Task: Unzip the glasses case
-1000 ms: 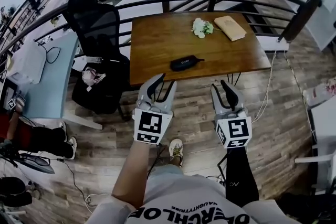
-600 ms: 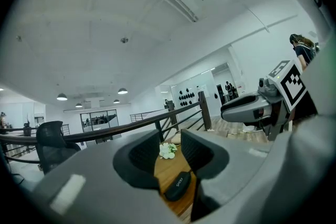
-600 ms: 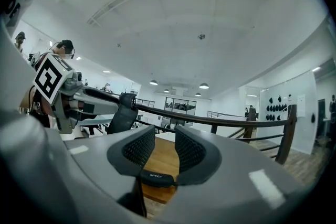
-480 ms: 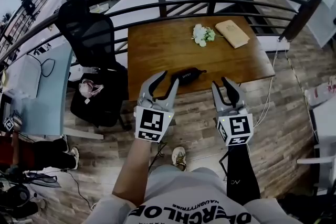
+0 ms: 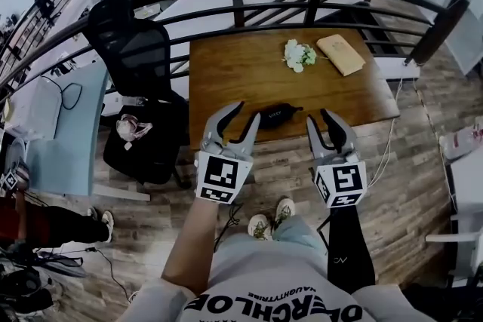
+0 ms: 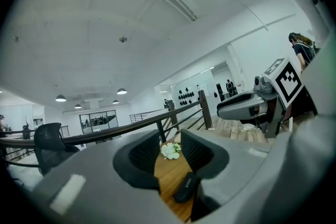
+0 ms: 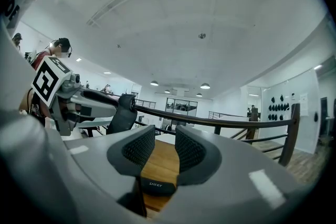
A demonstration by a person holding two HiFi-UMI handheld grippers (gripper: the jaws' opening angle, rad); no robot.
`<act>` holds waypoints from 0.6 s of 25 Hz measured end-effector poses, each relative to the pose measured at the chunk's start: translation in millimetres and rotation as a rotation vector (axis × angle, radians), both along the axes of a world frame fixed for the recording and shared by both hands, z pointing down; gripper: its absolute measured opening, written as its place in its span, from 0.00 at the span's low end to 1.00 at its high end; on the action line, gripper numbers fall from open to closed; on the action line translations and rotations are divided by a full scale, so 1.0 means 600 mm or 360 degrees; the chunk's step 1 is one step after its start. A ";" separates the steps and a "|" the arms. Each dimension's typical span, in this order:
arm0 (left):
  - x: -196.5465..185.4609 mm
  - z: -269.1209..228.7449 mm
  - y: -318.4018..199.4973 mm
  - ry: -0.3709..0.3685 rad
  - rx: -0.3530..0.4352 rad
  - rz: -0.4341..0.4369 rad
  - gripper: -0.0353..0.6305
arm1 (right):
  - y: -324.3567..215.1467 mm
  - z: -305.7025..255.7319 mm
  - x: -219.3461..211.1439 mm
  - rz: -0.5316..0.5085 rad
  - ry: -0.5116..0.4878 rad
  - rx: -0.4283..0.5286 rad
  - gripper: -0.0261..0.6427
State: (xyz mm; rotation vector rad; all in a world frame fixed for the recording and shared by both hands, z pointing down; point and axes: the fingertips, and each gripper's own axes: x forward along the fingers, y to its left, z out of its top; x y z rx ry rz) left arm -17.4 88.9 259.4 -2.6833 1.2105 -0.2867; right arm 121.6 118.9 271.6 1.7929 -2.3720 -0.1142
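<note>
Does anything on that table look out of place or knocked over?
Nothing stands out: the glasses case lies flat near the front edge of the table, with white flowers and a tan book farther back.

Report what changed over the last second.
The left hand-held gripper and right hand-held gripper both advanced toward the table. Their tips now show on either side of the glasses case near the front edge. Nothing was grasped, and both jaws stay apart and empty. Case, flowers and tan book lie where they were.
</note>
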 end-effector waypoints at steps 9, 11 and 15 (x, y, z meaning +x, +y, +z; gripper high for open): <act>-0.011 0.020 -0.030 -0.0037 -0.0033 -0.0053 0.41 | -0.048 0.015 -0.017 -0.0105 -0.0009 -0.0025 0.26; -0.012 0.024 -0.043 -0.0041 -0.0044 -0.0067 0.41 | -0.066 0.019 -0.020 -0.0131 -0.0013 -0.0030 0.26; -0.006 0.031 -0.076 -0.0039 -0.0070 -0.0106 0.41 | -0.104 0.027 -0.016 -0.0180 -0.0026 -0.0046 0.27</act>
